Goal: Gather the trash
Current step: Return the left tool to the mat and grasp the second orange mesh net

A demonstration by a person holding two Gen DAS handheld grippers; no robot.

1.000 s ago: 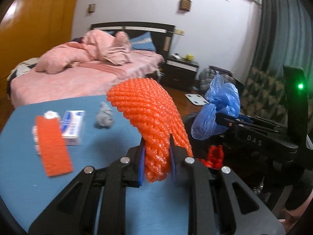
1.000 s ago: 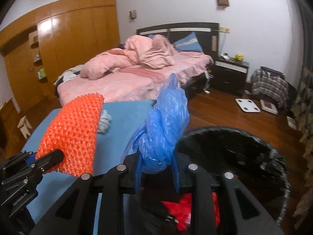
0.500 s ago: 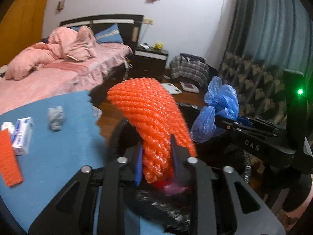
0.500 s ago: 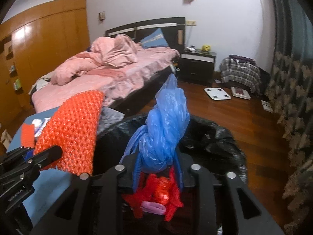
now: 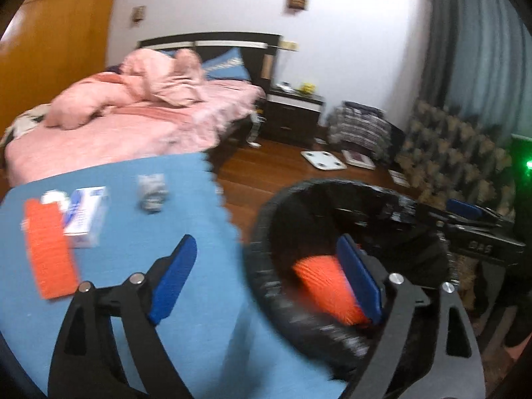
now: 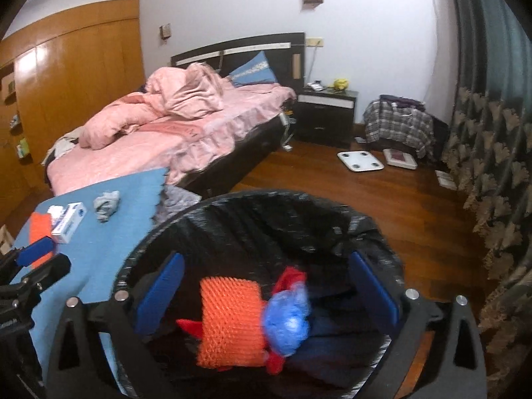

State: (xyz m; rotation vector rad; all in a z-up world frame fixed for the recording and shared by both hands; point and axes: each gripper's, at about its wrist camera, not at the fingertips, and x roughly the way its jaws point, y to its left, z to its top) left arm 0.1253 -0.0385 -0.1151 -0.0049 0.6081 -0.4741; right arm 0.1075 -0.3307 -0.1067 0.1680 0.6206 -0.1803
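Right wrist view: the orange knobbly foam net sleeve [image 6: 229, 322] and the crumpled blue plastic bag [image 6: 287, 321] lie in the lower middle of the frame, inside the round bin lined with a black plastic bag [image 6: 266, 206], on top of some red wrapping. The right tool [image 6: 266, 296] has just been opening and now stands spread wide over the bin's mouth with nothing between its pads. The left tool [image 5: 266, 276] has likewise just sprung apart and is empty. So two pieces are binned. Left on the blue-covered desk [image 5: 186, 316], at the left of the frame, are a flat orange foam strip [image 5: 50, 249], a white and blue cardboard box [image 5: 86, 216] touching it, and a grey crumpled wad [image 5: 151, 193] near the desk's jagged far edge. The bin rim sits just beside that edge; the bare desk between bin and items looks open for reaching back.
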